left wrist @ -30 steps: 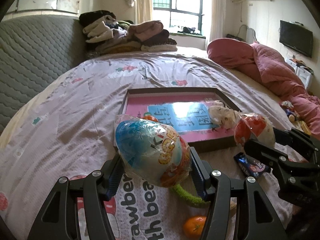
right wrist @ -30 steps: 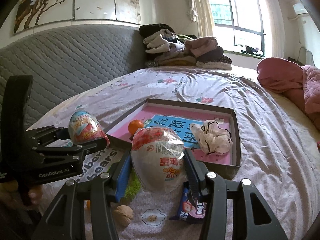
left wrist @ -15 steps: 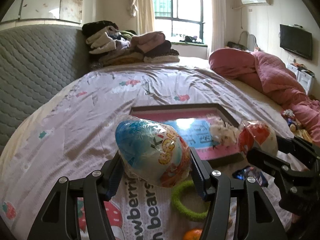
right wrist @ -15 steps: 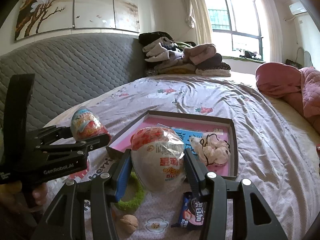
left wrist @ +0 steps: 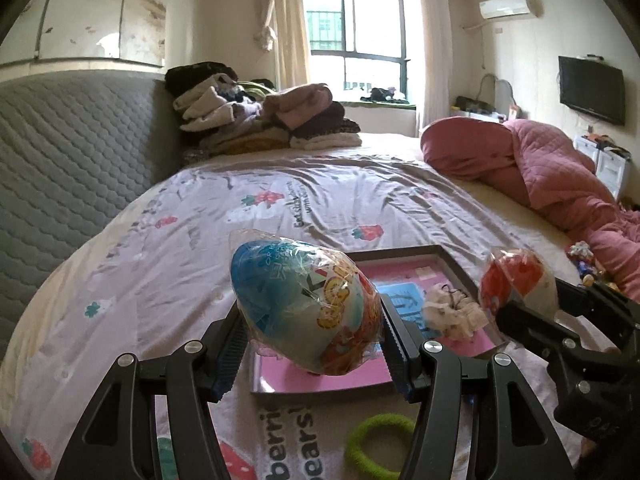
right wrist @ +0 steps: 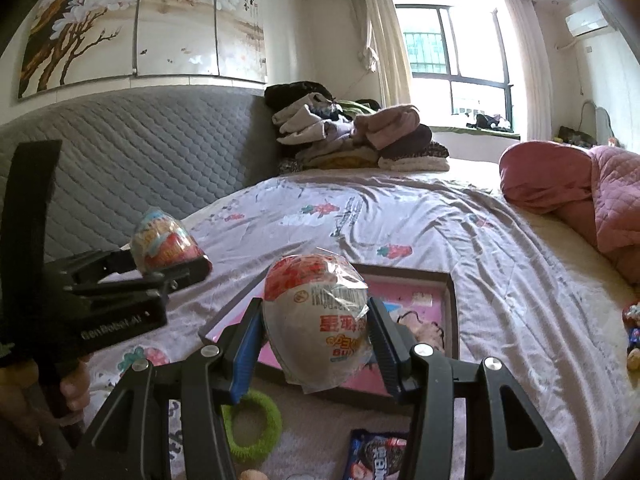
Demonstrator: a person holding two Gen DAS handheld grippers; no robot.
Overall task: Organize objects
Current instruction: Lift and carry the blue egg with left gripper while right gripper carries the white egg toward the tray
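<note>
Our left claw (left wrist: 310, 342) is closed about halfway on a blue egg toy (left wrist: 304, 308) in crinkly wrap, pads pressing its widest part at the centre of the frame. Our right claw (right wrist: 316, 340) likewise grips a white and red egg toy (right wrist: 316, 316) across its middle. Both eggs look light and hollow, we judge; the film is slippery, so the broad middle is the place to hold, without squeezing hard. Beyond the claws, lower centre, lies the pink tray (left wrist: 460, 268) on the bed (left wrist: 180, 264), holding a white scrunchie (left wrist: 452, 314). A green ring (left wrist: 378, 446) lies at the bottom, on the sheet.
</note>
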